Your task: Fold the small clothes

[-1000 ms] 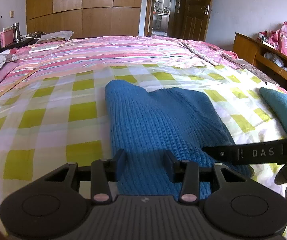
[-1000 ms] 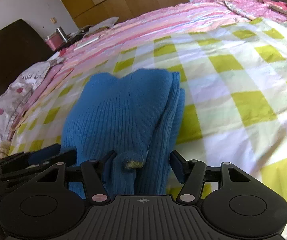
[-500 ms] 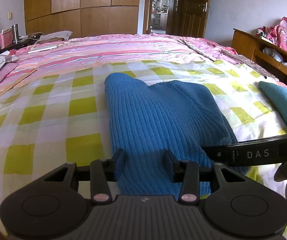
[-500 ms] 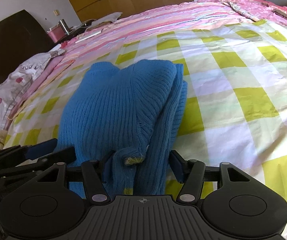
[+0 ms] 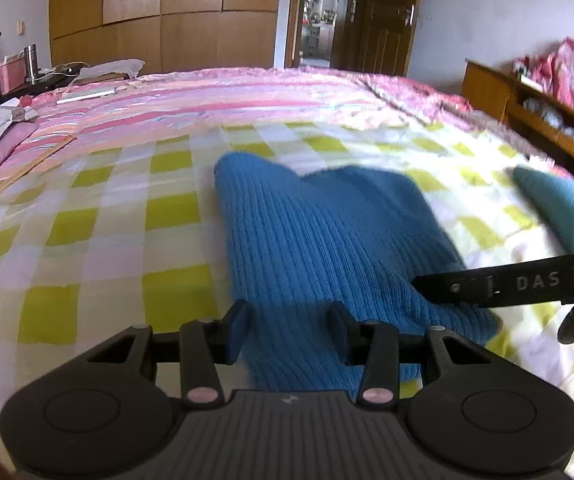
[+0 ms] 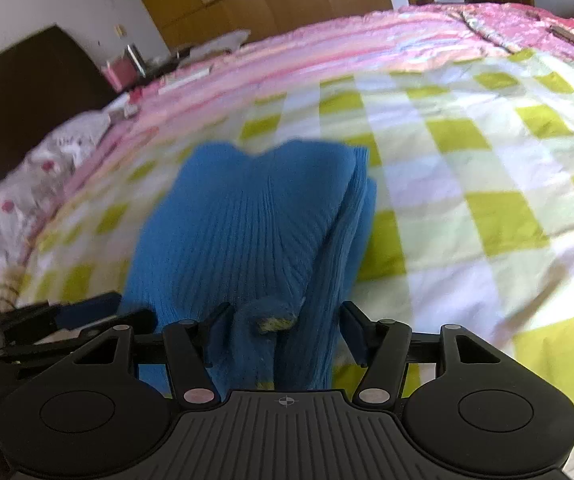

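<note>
The sweater (image 5: pixel 327 248) lies folded at frame centre on the bed (image 5: pixel 87 240). The left gripper (image 5: pixel 289 330) and right gripper (image 6: pixel 283 332) each straddle its near edge, jaws apart. Risk: closing on one layer only would pull the fold open.

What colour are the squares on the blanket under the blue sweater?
Yellow-green and white checks on the blanket under the blue sweater, clearest in the right wrist view.
</note>
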